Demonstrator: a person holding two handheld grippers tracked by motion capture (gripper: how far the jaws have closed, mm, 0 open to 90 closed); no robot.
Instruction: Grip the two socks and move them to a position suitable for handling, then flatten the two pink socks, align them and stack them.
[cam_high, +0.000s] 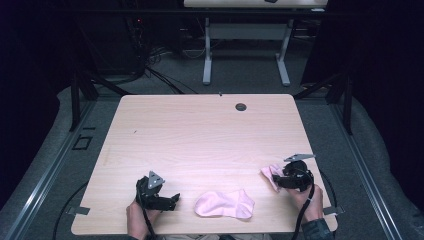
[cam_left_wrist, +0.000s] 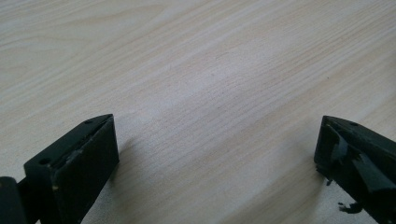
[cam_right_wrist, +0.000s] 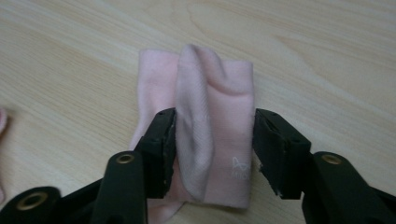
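Note:
A pink sock (cam_high: 225, 204) lies flat near the table's front edge, between my two grippers. A second pink sock (cam_high: 270, 173) lies at the front right. My right gripper (cam_high: 278, 180) is shut on it; in the right gripper view the jaws press on both sides of this sock (cam_right_wrist: 215, 88) and bunch it into a raised ridge around my right gripper (cam_right_wrist: 215, 140). My left gripper (cam_high: 175, 198) rests at the front left, pointing toward the middle sock, about a hand's width short of it. In the left gripper view my left gripper (cam_left_wrist: 217, 154) stands wide open over bare wood.
The light wooden table (cam_high: 200, 130) has a round cable hole (cam_high: 241, 106) near its far edge. Past it stand a white desk frame (cam_high: 245, 45) and dark cables on the grey floor. Black stands flank both sides.

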